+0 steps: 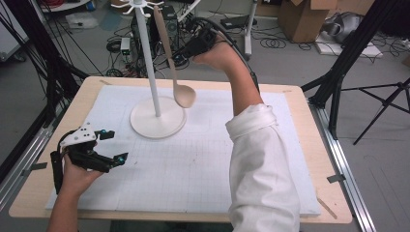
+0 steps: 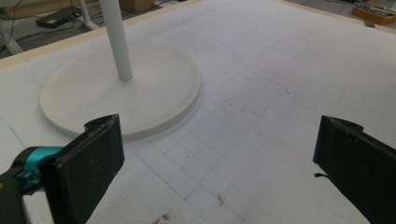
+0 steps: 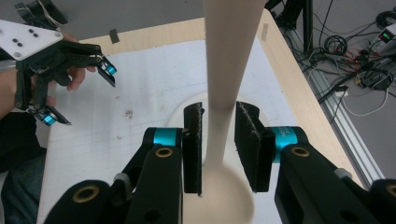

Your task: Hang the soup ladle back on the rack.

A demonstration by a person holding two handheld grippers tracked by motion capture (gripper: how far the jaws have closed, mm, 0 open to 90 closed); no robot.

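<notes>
A long beige spoon hangs bowl-down beside the pole of a white hook stand, its top up among the hooks. My right gripper is raised at the handle's middle. In the right gripper view its jaws stand on either side of the spoon handle with a thin gap showing, so it is open. My left gripper rests low at the mat's left side, open and holding nothing. The left gripper view shows its jaws wide apart, facing the stand's round base.
A white gridded mat covers the wooden table. The stand's round base sits at the mat's back left. Black tripod legs, cables and cardboard boxes lie on the floor beyond the table.
</notes>
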